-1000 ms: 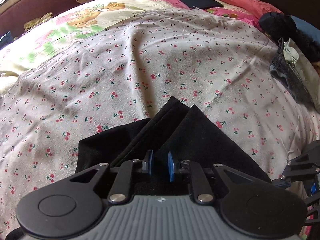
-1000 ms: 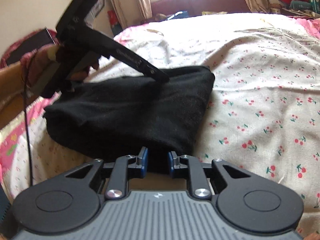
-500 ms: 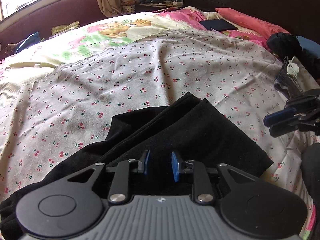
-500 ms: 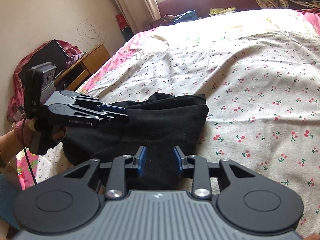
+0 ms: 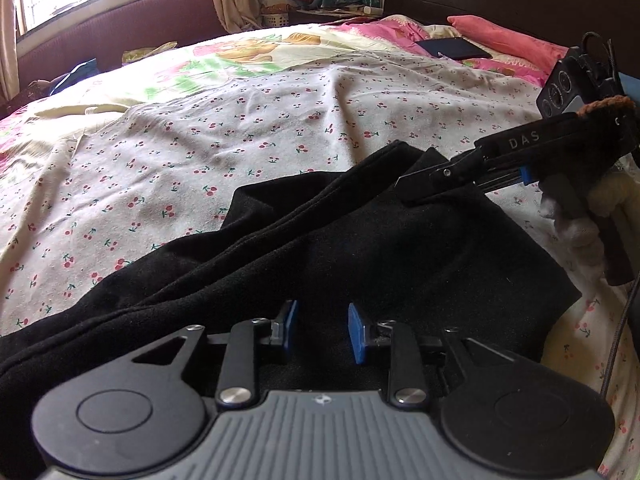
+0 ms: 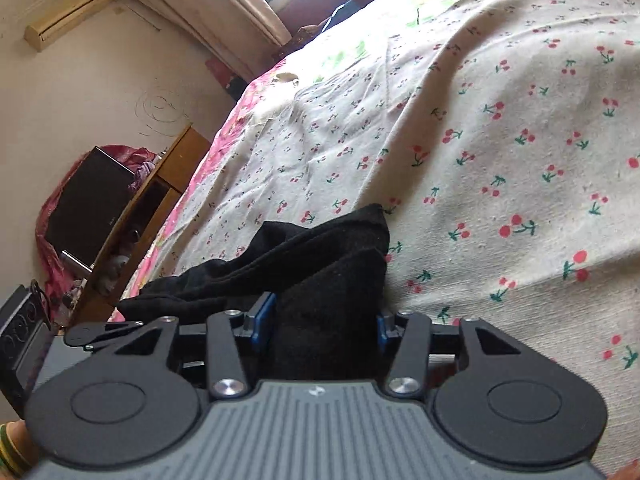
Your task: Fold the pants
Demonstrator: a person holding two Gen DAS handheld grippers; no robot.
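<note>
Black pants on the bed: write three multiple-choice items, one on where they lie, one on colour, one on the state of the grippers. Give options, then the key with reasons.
1. Where do the black pants lie?
A. On the cherry-print sheet
B. On the wooden desk
C. On the pink pillow

2. What colour are the pads of the left gripper?
A. Red
B. Blue
C. Green

3. How do the jaws of the right gripper stand?
A. Shut tight on the cloth
B. Hidden from view
C. Open, with cloth between them

Answers:
1 A, the dark cloth spreads over the cherry print in both views.
2 B, both pads show blue over the black cloth.
3 C, the right wrist view shows a wide gap with pants fabric in it.
</note>
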